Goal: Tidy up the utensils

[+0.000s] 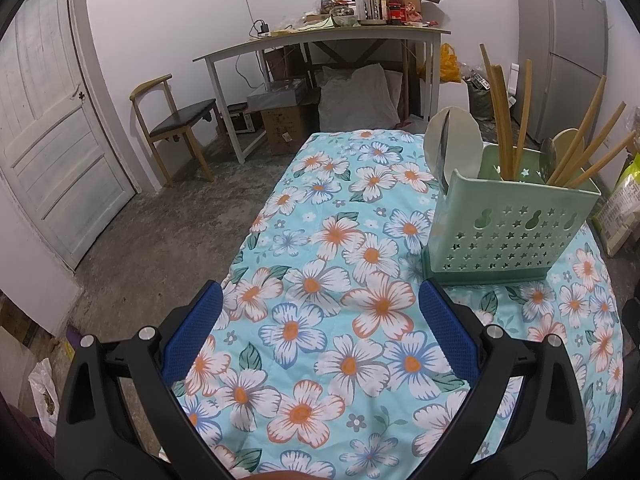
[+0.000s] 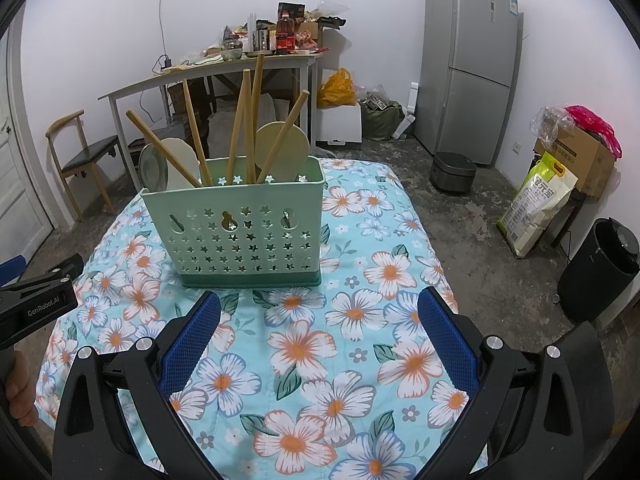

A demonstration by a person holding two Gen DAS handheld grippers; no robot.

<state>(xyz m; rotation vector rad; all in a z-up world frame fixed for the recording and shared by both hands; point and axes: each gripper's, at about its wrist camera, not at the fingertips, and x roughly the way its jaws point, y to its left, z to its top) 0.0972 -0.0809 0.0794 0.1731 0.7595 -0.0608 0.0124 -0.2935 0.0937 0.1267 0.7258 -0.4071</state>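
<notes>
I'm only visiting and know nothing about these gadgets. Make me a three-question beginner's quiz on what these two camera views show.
1. True or false: the left gripper is clamped on a wooden stick.
2. Where do the chopsticks stand? A) flat on the floral cloth B) upright in the green holder C) on the chair
3. Fill in: between the open fingers of the right gripper there is only ____.

Key: 1 false, both grippers are open and hold nothing. 2 B, with pale spoons beside them. 3 cloth.
</notes>
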